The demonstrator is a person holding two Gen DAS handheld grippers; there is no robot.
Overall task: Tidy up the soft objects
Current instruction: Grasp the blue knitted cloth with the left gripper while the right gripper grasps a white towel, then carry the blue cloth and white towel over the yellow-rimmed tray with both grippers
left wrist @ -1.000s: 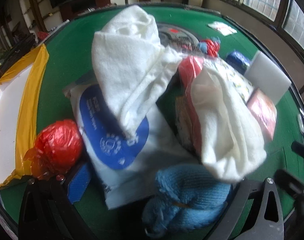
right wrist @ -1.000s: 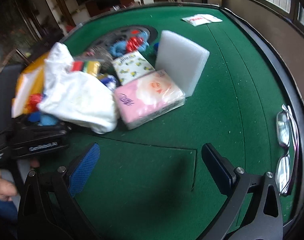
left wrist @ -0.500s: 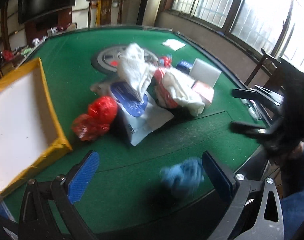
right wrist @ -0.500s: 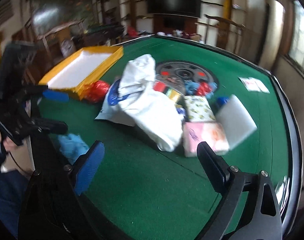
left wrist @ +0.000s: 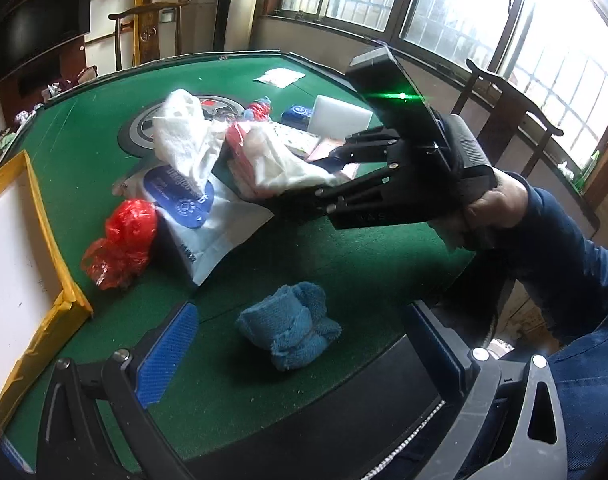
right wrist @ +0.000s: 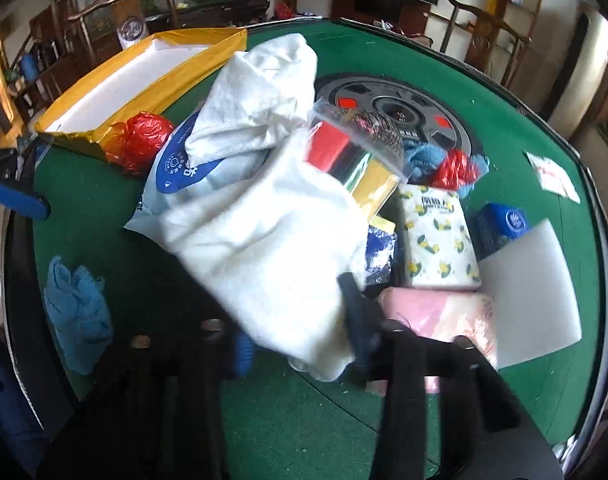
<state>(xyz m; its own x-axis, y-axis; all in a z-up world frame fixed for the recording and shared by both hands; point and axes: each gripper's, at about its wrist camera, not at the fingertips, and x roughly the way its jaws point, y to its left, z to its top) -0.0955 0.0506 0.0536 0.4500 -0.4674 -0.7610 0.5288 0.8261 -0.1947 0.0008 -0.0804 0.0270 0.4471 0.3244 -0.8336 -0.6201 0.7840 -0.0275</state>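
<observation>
A blue knitted cloth (left wrist: 290, 330) lies loose on the green table (left wrist: 363, 256), between the open fingers of my left gripper (left wrist: 300, 340); it also shows in the right wrist view (right wrist: 78, 300). My right gripper (right wrist: 300, 336) has its fingers around the lower end of a white towel (right wrist: 280, 248) in the pile; the view is blurred. A second white towel (right wrist: 260, 92) lies on a white and blue bag (right wrist: 176, 164). The right gripper shows in the left wrist view (left wrist: 315, 176) at the pile.
A yellow-rimmed white tray (left wrist: 8, 248) stands at the left. A red plastic bag (left wrist: 122, 240), tissue packs (right wrist: 437, 236), a pink pack (right wrist: 443, 312), a white foam block (right wrist: 531, 292) and a round grey disc (right wrist: 415, 112) are on the table. Chairs stand around it.
My left gripper let the blue cloth go onto the near table edge and pulled back. My right gripper moved in to the pile and reached the white towel.
</observation>
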